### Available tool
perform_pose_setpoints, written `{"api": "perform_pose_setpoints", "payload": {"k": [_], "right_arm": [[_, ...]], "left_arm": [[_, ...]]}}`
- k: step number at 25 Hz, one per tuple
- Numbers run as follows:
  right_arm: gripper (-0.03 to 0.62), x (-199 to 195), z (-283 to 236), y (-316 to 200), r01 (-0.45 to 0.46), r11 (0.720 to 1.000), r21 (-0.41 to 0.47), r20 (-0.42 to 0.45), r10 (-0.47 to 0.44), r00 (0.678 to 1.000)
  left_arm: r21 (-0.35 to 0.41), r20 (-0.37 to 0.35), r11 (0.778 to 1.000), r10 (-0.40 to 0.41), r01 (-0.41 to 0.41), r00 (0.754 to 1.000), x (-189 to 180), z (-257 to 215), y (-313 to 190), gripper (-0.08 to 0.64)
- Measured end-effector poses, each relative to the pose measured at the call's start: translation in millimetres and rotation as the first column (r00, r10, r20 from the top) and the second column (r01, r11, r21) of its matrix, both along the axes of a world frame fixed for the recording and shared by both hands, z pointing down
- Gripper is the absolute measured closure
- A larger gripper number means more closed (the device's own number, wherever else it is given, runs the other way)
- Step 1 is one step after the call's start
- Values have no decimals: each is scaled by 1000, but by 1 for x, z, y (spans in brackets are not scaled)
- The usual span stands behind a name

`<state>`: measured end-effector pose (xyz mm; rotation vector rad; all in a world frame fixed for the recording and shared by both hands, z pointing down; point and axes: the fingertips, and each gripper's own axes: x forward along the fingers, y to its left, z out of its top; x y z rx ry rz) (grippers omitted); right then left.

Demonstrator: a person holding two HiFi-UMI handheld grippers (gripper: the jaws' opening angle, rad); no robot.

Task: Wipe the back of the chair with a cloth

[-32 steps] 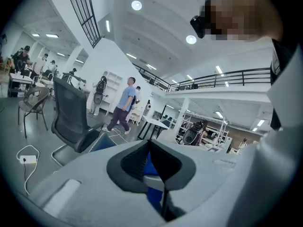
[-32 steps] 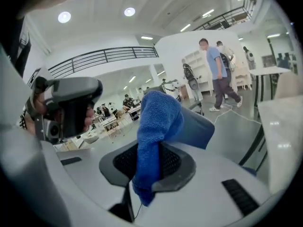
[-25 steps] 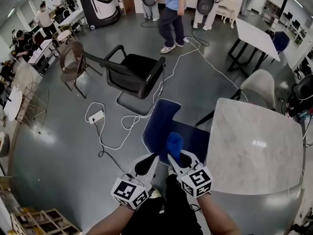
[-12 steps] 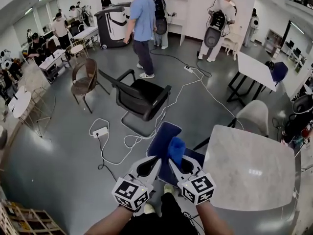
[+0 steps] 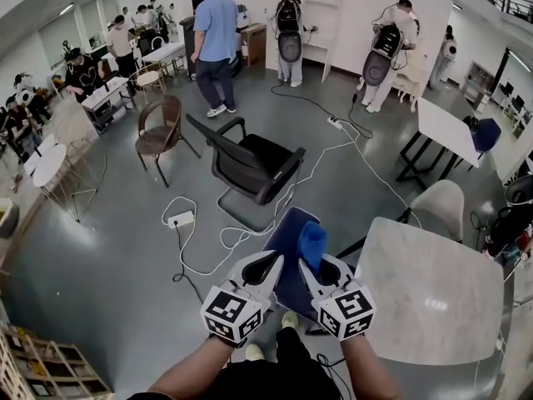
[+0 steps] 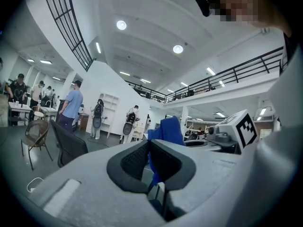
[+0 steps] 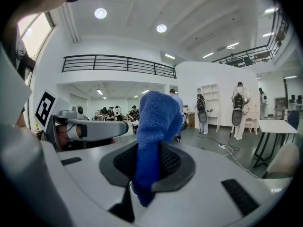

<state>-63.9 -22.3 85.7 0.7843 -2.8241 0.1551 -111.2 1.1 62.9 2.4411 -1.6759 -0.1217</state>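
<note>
The wiping itself has not begun: this looks like the approach step, with the cloth in hand and not yet on the chair. The right claw (image 5: 313,267) is clamped shut on a blue cloth (image 5: 312,242), which stands up out of the claw in a bunched fold, while its lower end hangs down below the pads in the right gripper view. The left claw (image 5: 268,267) is drawn together with nothing between its jaws; the blue seen past it in the left gripper view is the cloth and chair beyond, not something it grips. Both claws are held side by side, close to the person's body and pointing forward. Just beyond and below them stands a blue chair (image 5: 287,233), its back nearest the claws and a pale tabletop (image 5: 433,298) just to its right. Judging from how near it is, this is the chair to be wiped, although a black chair (image 5: 250,169) stands farther out on the floor. The head view places the cloth over the top of the blue chair's back, but whether it touches cannot be told. The next move probably calls for lowering the right claw until the loose fold of cloth presses flat on the chair's back, then dragging it across. The left claw is free to steady the chair.
</note>
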Motion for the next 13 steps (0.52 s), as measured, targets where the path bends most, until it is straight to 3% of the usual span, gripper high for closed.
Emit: {"api": "perform_pose_setpoints", "payload": {"k": [13], "right_arm": [[515,3,-5,6,-6,1000,13,10,5,1000]], "left_arm": [[5,7,1000,-20,20,1000,4,-4,-1,538]]}}
